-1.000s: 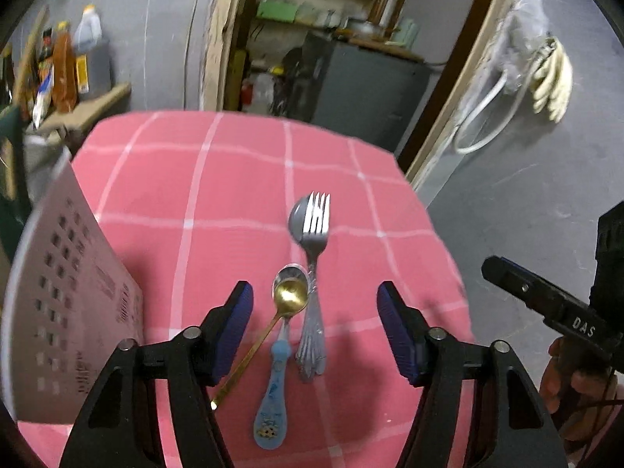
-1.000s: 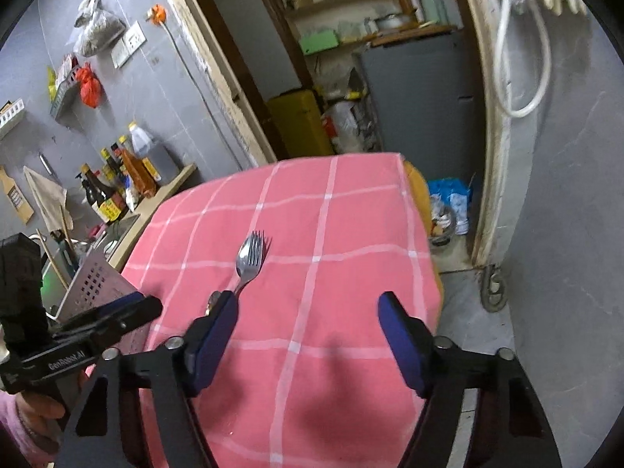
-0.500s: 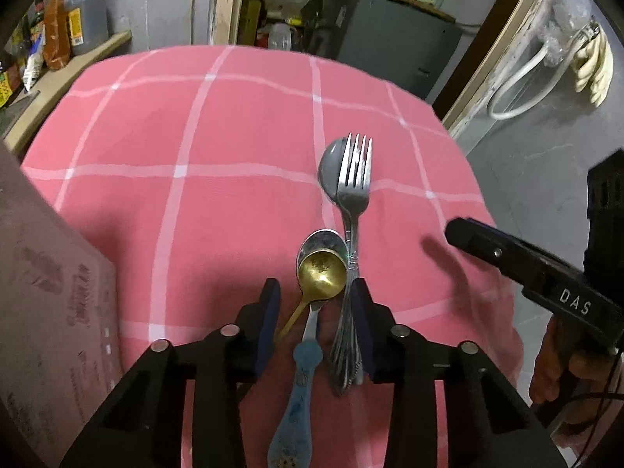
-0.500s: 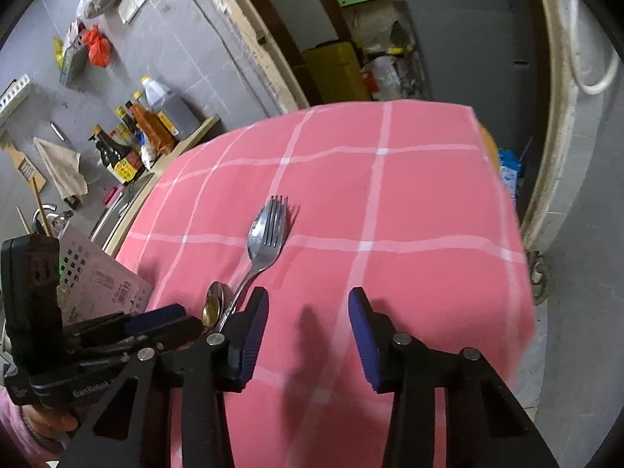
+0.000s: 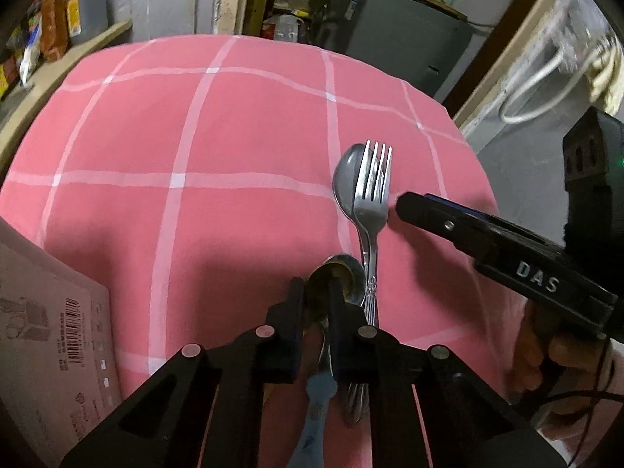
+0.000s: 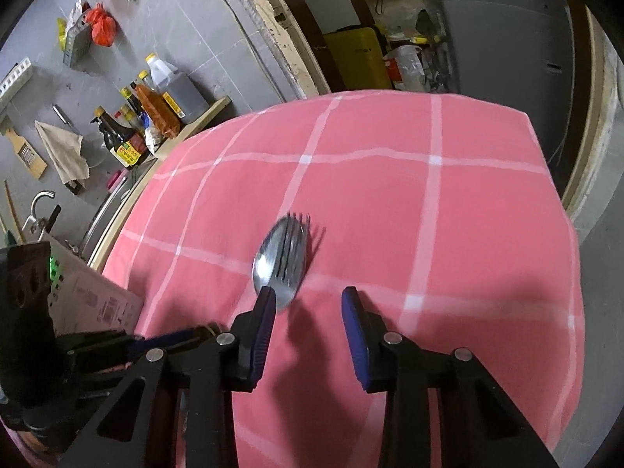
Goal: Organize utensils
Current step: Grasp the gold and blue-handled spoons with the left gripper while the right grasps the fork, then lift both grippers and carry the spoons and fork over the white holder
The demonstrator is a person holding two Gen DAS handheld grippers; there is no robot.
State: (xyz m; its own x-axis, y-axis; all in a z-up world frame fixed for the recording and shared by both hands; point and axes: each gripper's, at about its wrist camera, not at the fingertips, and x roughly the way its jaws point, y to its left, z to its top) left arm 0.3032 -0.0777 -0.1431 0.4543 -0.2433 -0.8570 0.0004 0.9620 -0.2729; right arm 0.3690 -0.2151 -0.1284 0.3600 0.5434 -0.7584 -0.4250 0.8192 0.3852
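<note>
We see the left gripper [image 5: 314, 304] closing on the light, stiff, slippery gold-bowled spoon [image 5: 325, 284] on the pink checked tablecloth [image 5: 234, 136], best pinched at its thin neck, while the right gripper [image 6: 308, 316] narrows empty beside the steel fork [image 6: 290, 257].

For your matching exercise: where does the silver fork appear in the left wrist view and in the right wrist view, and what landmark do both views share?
Left wrist view: the silver fork lies right of centre, tines overlapping a grey spoon.
Right wrist view: the fork is at centre, blurred, just beyond the right gripper.
Shared landmark: the pink checked tablecloth.
</note>
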